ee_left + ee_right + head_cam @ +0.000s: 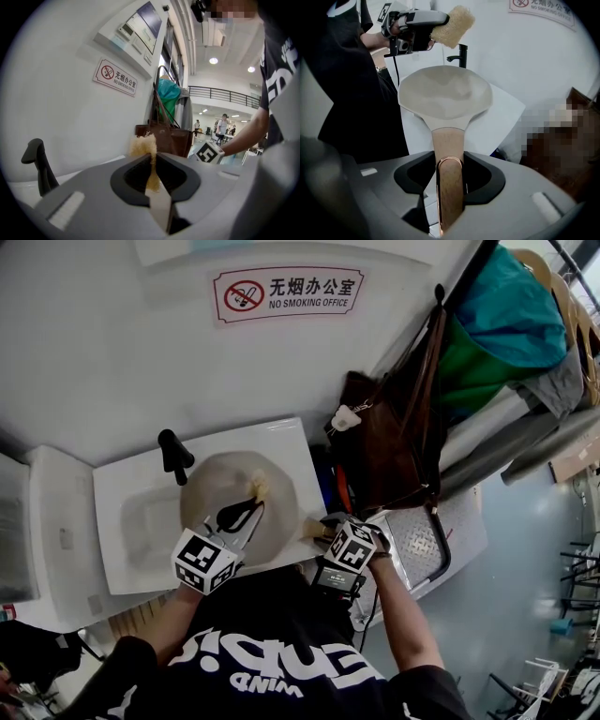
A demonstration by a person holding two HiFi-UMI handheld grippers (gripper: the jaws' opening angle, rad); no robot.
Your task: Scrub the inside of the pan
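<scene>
Cream enamel coats the pan (217, 480), whose shallow bowl hangs over the white sink (281, 441) with its inside facing up. In the right gripper view the inside (445, 96) looks pale and smooth, with faint mottled shading near the middle.

Both forearms reach forward from the body at 6 o'clock in the head view. The right hand-held gripper (325, 529) comes in from 4 o'clock, and its 2 jaws are clamped on the pan's wooden handle (448, 154), which ends in a copper-coloured loop between them. The left hand-held gripper (249, 506) comes in from 7 o'clock and lies across the bowl in the head view. Its jaws are pressed together on a tan, fibrous sponge (143, 146), which sticks out past their tips.

The right gripper view shows that sponge (454, 19) lifted above the far rim, apart from the pan surface.

A black faucet (173, 454) stands at 11 o'clock from the pan, just beyond its rim. The sink's basin lies open at 9 o'clock. At 3 o'clock a brown bag (394, 446) hangs close beside the sink's edge, near the right hand-held gripper. A no-smoking sign (286, 292) is fixed to the white wall at 12 o'clock.
</scene>
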